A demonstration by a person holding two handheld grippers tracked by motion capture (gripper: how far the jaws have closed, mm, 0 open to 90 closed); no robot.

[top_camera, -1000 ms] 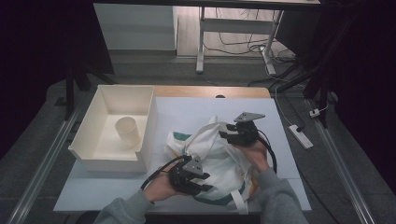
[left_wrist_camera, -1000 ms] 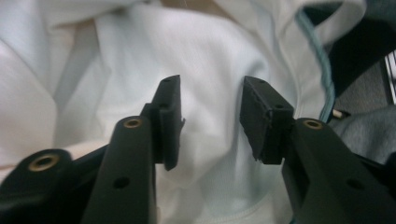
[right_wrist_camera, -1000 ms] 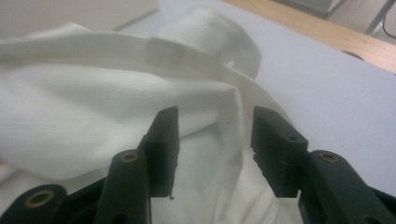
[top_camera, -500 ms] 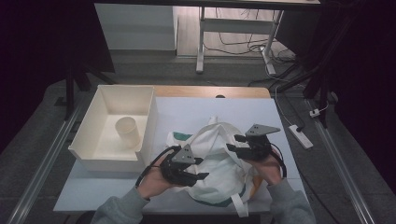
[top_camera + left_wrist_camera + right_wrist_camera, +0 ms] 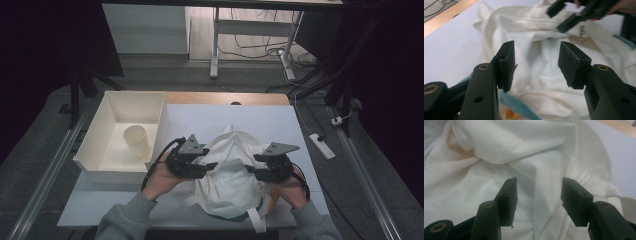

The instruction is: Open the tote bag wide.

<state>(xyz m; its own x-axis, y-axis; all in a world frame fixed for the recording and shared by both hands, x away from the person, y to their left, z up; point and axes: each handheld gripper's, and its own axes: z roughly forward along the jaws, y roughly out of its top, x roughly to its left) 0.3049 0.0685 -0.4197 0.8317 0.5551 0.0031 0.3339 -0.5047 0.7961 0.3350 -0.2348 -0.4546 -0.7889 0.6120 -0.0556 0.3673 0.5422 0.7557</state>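
Observation:
A crumpled white cloth [image 5: 227,175] with a teal edge [image 5: 240,217] lies on the white table sheet [image 5: 200,120], near the front. My left gripper [image 5: 209,166] hovers at the cloth's left side and points right. Its jaws have just been opening, and in the left gripper view the left gripper [image 5: 536,62] stands open over the cloth [image 5: 541,82], gripping nothing. My right gripper [image 5: 251,170] faces it from the right, also open. In the right gripper view the right gripper [image 5: 539,196] hangs above a fold of the cloth [image 5: 511,147]. The right gripper [image 5: 556,19] appears at the top of the left gripper view.
A cream tray [image 5: 95,150] stands at the table's left with a cream cup [image 5: 137,141] lying inside. A bare wooden strip [image 5: 225,98] runs along the table's far edge. A power strip [image 5: 321,146] lies on the floor to the right.
The left gripper has lifted off the cloth and moved away from the person. The right gripper has come nearer and further right. Both hands now sit on opposite sides of the cloth.

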